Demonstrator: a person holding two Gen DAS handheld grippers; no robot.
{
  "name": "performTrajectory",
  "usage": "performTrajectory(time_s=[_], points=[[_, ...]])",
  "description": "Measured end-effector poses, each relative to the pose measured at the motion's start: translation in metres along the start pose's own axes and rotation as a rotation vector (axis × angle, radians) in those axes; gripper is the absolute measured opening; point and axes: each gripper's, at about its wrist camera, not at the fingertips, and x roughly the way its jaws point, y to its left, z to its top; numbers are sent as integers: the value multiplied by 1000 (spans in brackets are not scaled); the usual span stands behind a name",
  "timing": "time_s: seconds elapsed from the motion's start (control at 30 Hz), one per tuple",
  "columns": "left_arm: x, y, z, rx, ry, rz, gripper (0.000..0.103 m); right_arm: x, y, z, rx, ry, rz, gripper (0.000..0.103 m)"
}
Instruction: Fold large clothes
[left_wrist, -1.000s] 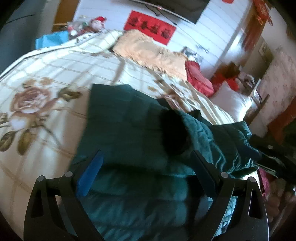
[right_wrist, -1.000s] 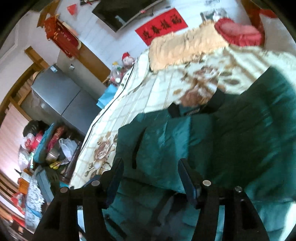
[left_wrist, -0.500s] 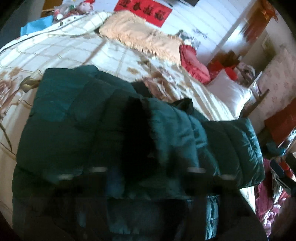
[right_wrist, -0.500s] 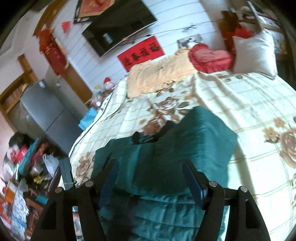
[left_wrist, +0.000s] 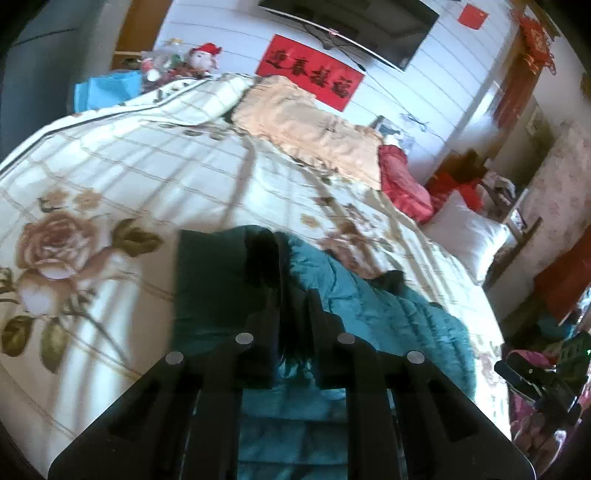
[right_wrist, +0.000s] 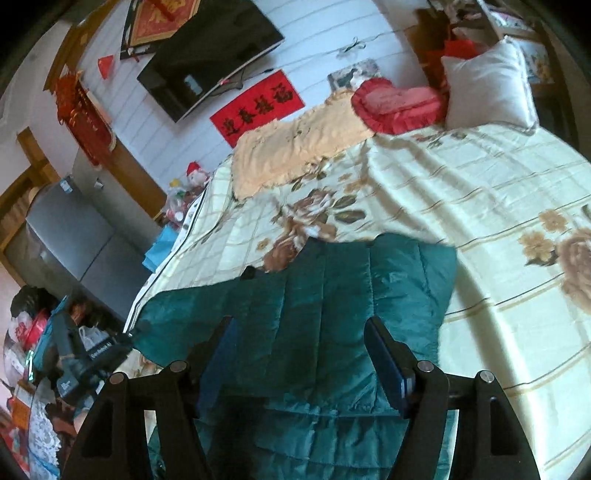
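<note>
I judge I'm at the start of a fold: my left gripper (left_wrist: 291, 295) is pinched shut on a dark-trimmed edge of the quilted teal-green padded jacket (right_wrist: 332, 302), which lies spread across the cream floral-print bedspread (right_wrist: 480, 206). Next, I think, that edge has to be carried over the jacket's body and laid flat without bunching. My right gripper (right_wrist: 299, 332) hangs over the jacket with its jaws about half open, holding nothing that I can see.
</note>
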Motion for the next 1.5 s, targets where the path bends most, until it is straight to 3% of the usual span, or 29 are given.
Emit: performTrajectory(time_s=[0.27,0.37,0.5,0.57,0.7,0.73,0.83,1.07,1.2,1.3,1.4,1.5], points=[[36,49,-26,-26,66,135,8,75,13,-29,-58,127,-48,69],[42,58,-31,-52,82,129,8,99,10,-44,-69,144,-77,69],[31,52,-23,-30,89,127,9,93,21,-44,-136,145,-117,69],[18,47,-18,-9,80,116,16,76,21,-36,-142,110,-108,68],[-8,34,-12,35,-28,119,70,27,6,-7,-123,-38,-186,68],[-13,29,-11,48,-65,111,73,21,3,0,-120,-49,-217,68],[-7,11,-8,106,-79,113,73,18,-1,17,-123,-51,-261,68],[69,-3,-20,166,89,236,73,80,5,9,-223,94,-289,65],[91,-1,-29,160,99,232,76,110,-15,7,-222,104,-425,60],[104,-10,-35,207,115,245,83,129,-39,9,-162,124,-447,61],[108,-13,-40,253,110,264,84,127,-43,12,-153,126,-452,61],[107,-6,-37,246,122,233,83,107,-36,15,-122,128,-439,61]])
